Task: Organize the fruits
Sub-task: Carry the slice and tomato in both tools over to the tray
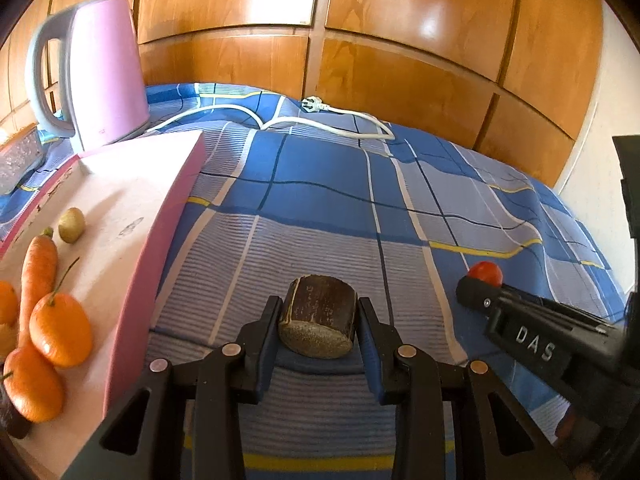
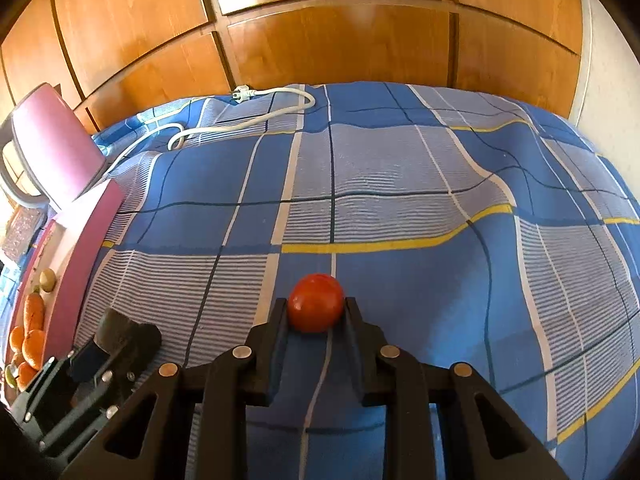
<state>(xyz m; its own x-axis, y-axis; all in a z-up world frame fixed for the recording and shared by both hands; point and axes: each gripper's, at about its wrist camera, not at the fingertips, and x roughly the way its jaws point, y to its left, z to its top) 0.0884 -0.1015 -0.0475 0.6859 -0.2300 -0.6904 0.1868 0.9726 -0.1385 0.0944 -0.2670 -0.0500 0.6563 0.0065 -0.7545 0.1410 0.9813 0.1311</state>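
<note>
The left gripper [image 1: 318,322] pinches a dark brown, stiff cylindrical chunk [image 1: 320,320] by its sides; the right gripper [image 2: 316,314] pinches a round, smooth red tomato [image 2: 316,302], probably soft, so squeeze gently.

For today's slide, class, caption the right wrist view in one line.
Right gripper closes its jaws on a red tomato over the blue checked bedspread.
</note>
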